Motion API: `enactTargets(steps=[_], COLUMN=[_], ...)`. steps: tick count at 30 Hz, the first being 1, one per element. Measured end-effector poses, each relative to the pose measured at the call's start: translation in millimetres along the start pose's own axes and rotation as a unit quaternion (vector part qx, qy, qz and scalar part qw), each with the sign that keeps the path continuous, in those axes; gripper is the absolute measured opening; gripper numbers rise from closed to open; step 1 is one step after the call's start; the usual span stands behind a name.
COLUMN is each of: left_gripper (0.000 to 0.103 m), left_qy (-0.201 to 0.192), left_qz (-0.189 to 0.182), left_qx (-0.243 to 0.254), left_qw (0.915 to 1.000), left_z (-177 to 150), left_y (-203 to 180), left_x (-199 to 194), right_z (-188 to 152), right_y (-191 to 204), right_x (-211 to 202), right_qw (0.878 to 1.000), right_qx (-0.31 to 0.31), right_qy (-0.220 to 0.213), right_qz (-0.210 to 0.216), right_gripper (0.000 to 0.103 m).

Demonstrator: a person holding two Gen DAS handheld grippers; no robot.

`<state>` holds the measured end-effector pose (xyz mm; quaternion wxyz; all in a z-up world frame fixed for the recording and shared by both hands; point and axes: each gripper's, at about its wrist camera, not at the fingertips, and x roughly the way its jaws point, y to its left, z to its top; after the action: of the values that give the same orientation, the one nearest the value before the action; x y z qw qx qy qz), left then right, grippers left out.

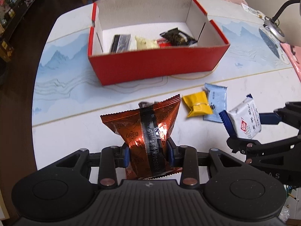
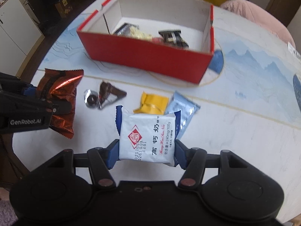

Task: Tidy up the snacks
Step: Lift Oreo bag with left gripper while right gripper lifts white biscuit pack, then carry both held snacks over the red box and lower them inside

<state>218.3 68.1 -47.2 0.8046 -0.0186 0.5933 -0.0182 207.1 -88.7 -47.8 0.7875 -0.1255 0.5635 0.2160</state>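
My left gripper (image 1: pixel 148 155) is shut on an orange Oreo packet (image 1: pixel 148 130) and holds it above the white table, in front of the red box (image 1: pixel 156 66). It also shows in the right wrist view (image 2: pixel 60 103). My right gripper (image 2: pixel 146 153) is shut on a white and blue biscuit packet (image 2: pixel 146 137), also seen in the left wrist view (image 1: pixel 244 120). The box (image 2: pixel 144 54) holds several snacks. A yellow packet (image 1: pixel 197 104) (image 2: pixel 153 103), a light blue packet (image 1: pixel 216 101) (image 2: pixel 185 113) and a dark brown wrapper (image 2: pixel 107 94) lie on the table.
A silver round piece (image 2: pixel 90 98) lies beside the brown wrapper. A lamp base (image 1: pixel 274 30) stands at the table's far right. A pink cushion (image 2: pixel 263 17) lies behind the table. The table mat (image 1: pixel 62 71) has a blue mountain print.
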Motion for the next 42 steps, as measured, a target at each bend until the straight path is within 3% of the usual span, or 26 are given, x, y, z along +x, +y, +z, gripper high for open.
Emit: enactTargets(steps=[10,20,32,42], left_gripper=[0.035,0.035,0.035,0.036], left_qy=[-0.033,-0.038,-0.029,-0.009], left_qz=[0.02,0.045,0.075,0.095], left_qx=[0.012,0.019,0.028,0.028], left_qw=[0.9992,0.9981,0.9964,0.9951], left_z=[45.2,101.4,155.7,176.2], left_y=[13.8,23.7,22.9,24.0], left_x=[-23.8,-23.5,13.9,57.8], right_z=[49.7,108.0,160.4,180.0], right_y=[-1.3,-19.8,-39.5,-50.0], right_x=[-21.9,-7.8,31.1,74.8], right_qw=[0.999,1.0,1.0,1.0], right_qx=[-0.024,-0.017,-0.018,-0.009], right_qy=[-0.035,-0.026,-0.01,0.016], right_qz=[-0.003,0.003,-0.007,-0.007], right_gripper=[0.06,0.06,0.06,0.06])
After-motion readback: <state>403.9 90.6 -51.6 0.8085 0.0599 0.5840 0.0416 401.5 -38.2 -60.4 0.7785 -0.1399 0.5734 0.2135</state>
